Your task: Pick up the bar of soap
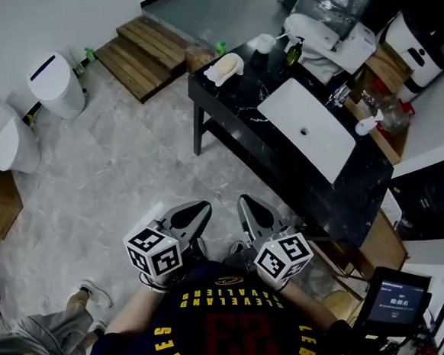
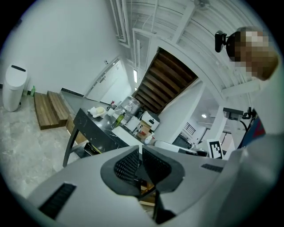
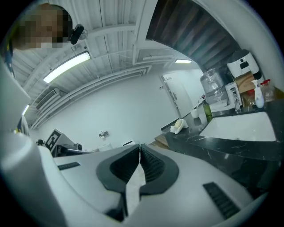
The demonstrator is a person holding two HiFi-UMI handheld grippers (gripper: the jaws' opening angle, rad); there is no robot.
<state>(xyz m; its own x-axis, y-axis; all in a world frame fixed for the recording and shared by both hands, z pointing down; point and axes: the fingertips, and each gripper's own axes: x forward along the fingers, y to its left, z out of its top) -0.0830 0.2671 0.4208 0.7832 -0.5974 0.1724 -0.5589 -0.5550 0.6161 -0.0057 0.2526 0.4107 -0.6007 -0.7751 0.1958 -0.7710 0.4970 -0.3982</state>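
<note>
Both tools are held close to my chest: left gripper (image 1: 193,213) and right gripper (image 1: 253,209), each with jaws clenched on nothing. The soap (image 1: 229,64) lies well apart from both, ahead of me, at the far left end of the black counter (image 1: 249,88), resting in a white dish (image 1: 214,75). It is a pale yellow, rounded bar. A white sink (image 1: 310,128) occupies the counter to its right. Open grey floor (image 1: 114,174) runs along the counter's left edge; wooden steps (image 1: 139,49) stand just beyond that end.
</note>
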